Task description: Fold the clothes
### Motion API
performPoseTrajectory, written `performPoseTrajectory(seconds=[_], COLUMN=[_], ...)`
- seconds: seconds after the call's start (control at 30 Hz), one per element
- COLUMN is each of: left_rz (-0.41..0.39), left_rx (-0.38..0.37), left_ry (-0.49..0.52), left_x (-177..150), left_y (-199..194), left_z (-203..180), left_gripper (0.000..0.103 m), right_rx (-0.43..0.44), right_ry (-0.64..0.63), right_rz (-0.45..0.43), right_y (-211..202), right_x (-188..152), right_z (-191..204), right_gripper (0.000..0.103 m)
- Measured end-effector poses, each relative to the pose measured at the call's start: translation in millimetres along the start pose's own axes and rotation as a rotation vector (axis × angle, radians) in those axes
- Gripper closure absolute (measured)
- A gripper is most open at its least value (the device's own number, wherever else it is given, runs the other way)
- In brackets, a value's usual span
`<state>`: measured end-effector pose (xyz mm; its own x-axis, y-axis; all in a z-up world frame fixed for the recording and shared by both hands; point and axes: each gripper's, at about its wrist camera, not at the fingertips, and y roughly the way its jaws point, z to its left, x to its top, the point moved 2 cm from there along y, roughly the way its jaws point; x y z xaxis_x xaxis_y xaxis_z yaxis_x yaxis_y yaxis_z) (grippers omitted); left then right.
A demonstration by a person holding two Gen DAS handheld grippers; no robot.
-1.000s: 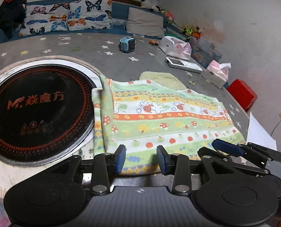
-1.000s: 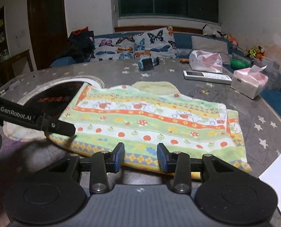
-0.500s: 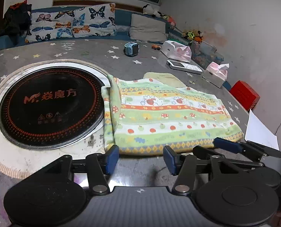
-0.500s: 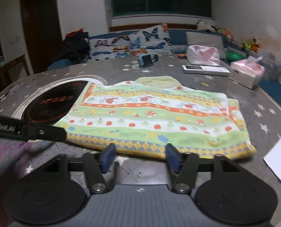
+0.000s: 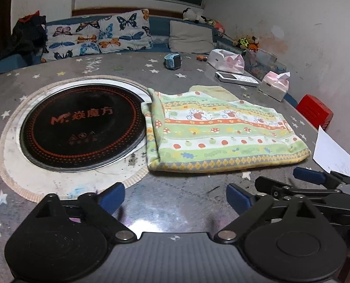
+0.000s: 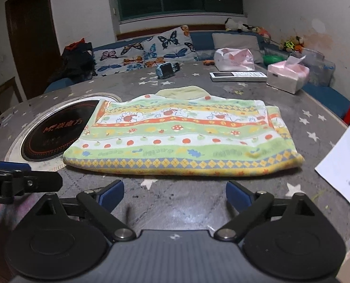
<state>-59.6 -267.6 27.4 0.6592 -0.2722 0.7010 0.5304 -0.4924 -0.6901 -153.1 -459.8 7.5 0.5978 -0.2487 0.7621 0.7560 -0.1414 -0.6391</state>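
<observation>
- Lying folded flat on the star-patterned table (image 6: 316,108), the striped cloth (image 6: 182,136) sits at 3 o'clock of the round black cooktop (image 5: 80,127), one edge overlapping its pale rim.
- Left gripper (image 5: 175,197): jaws just opened wide, nothing between them, at 6 o'clock of the cloth.
- Right gripper (image 6: 175,194): likewise just spread, empty, clear of the cloth's near hem.

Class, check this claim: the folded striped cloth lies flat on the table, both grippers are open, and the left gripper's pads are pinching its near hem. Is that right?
Not quite. The left gripper pinches nothing: the left wrist view shows bare table between its pads, short of the cloth. The cloth lies flat, and the right gripper is open too.
</observation>
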Motion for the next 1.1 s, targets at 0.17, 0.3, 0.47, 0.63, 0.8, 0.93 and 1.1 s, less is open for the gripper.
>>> performPoseTrajectory(seconds=[0.17, 0.3, 0.47, 0.63, 0.8, 0.93, 1.1], left_rz=[-0.015, -0.016, -0.017, -0.011, -0.012, -0.011, -0.011], left_rx=[0.031, 0.038, 0.048, 0.046, 0.048, 0.048, 0.047], left_ry=[0.014, 0.009, 0.006, -0.004, -0.003, -0.005, -0.001], left_x=[-4, -9, -13, -17, -19, -20, -21], left_y=[-5, -7, -7, -7, -8, -8, -9], left_z=[0, 0, 0, 0, -1, -2, -5], left_gripper=[0.000, 0.000, 0.000, 0.000, 0.000, 0.000, 0.000], right_rx=[-0.030, -0.055, -0.058, -0.067, -0.086, -0.086, -0.087], right_ry=[0.000, 0.001, 0.015, 0.024, 0.013, 0.015, 0.019], right_rz=[0.008, 0.003, 0.006, 0.013, 0.013, 0.014, 0.013], right_y=[-3, -7, -9, -9, -9, -9, -11], right_x=[-5, -7, -9, -12, -13, -13, -14], right_z=[4, 7, 7, 8, 9, 10, 9], right_gripper=[0.003, 0.000, 0.000, 0.000, 0.000, 0.000, 0.000])
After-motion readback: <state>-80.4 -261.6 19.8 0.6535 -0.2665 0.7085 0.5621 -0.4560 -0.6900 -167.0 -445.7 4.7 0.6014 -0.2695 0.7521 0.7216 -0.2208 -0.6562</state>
